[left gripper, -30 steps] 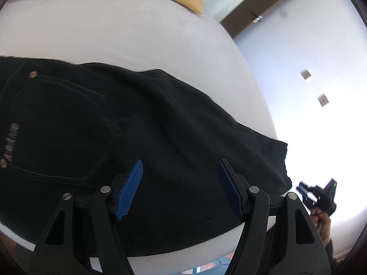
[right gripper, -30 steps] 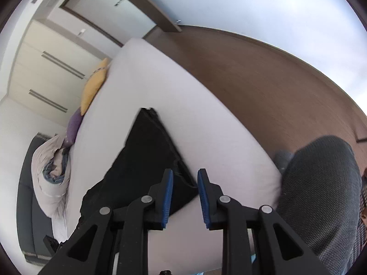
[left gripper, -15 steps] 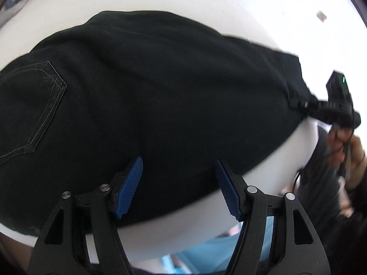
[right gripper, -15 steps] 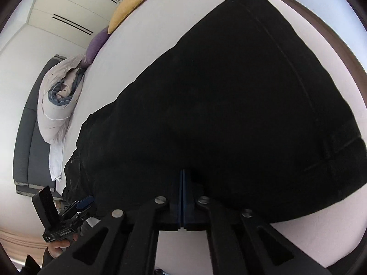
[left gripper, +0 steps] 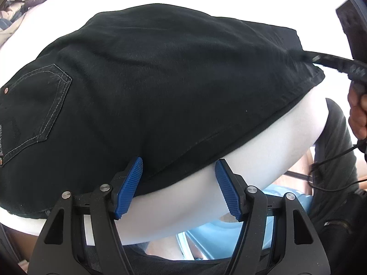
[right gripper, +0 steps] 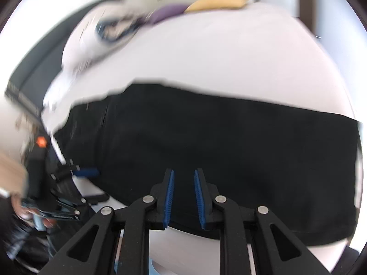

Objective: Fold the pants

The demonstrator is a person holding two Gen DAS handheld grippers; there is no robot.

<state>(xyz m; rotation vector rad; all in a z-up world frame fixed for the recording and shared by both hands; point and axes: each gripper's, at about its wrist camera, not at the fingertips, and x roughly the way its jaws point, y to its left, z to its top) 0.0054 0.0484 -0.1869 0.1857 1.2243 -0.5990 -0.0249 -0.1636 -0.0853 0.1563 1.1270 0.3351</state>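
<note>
Your left claw (left gripper: 179,190) stands wide apart, clamped on nothing; the near edge of the black pants (left gripper: 160,87) lies just under and ahead of its left pad, with bare white bed (left gripper: 183,206) between the fingers. The pants spread across the bed ahead of both claws, back pocket (left gripper: 39,110) off to the left. Your right claw (right gripper: 183,197) has just been opening: its pads stand a narrow gap apart over the dark cloth, gripping nothing.

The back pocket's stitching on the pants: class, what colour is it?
Pale grey thread on the black pants, outlining the pocket; clearest in the left wrist view.
</note>
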